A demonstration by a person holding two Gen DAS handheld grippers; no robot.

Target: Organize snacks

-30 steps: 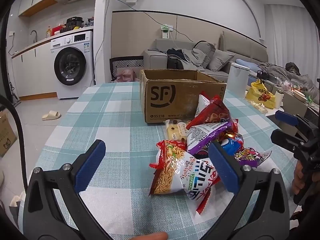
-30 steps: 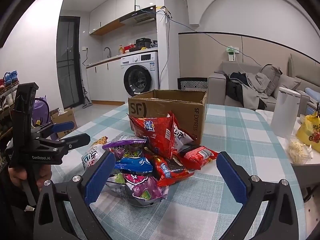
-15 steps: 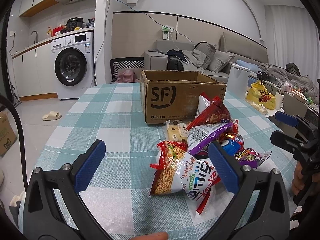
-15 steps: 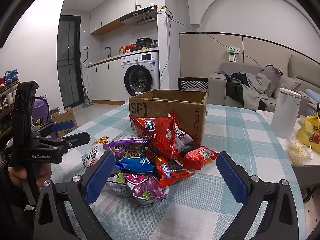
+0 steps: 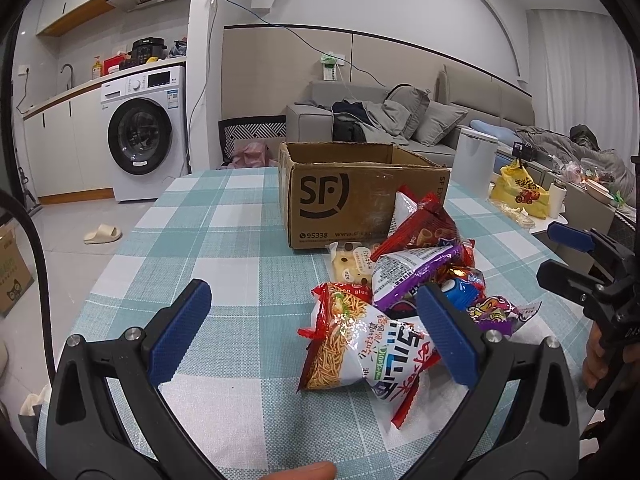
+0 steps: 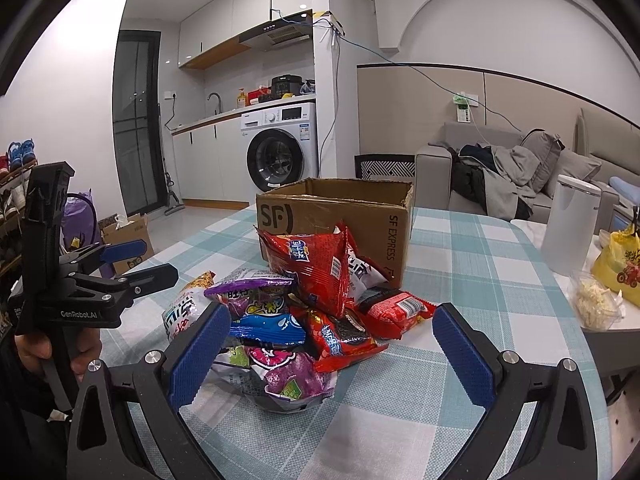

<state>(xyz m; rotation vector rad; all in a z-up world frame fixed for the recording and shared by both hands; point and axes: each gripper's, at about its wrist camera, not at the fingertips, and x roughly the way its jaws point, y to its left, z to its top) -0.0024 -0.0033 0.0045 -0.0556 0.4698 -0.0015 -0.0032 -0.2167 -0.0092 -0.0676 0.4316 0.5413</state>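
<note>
Snack pile: crinkled foil and plastic packets, heaped on the teal-and-white checked woven tablecloth, just in front of the open brown corrugated cardboard box.

Left gripper: jaws spread wide, empty, hovering over the near table edge; the noodle-snack bag lies between its ribbed blue pads.

Right gripper: jaws likewise wide apart, nothing held, framing the purple packet at the pile's near side.

"SF EXPRESS", "95338" on cardboard box
</note>
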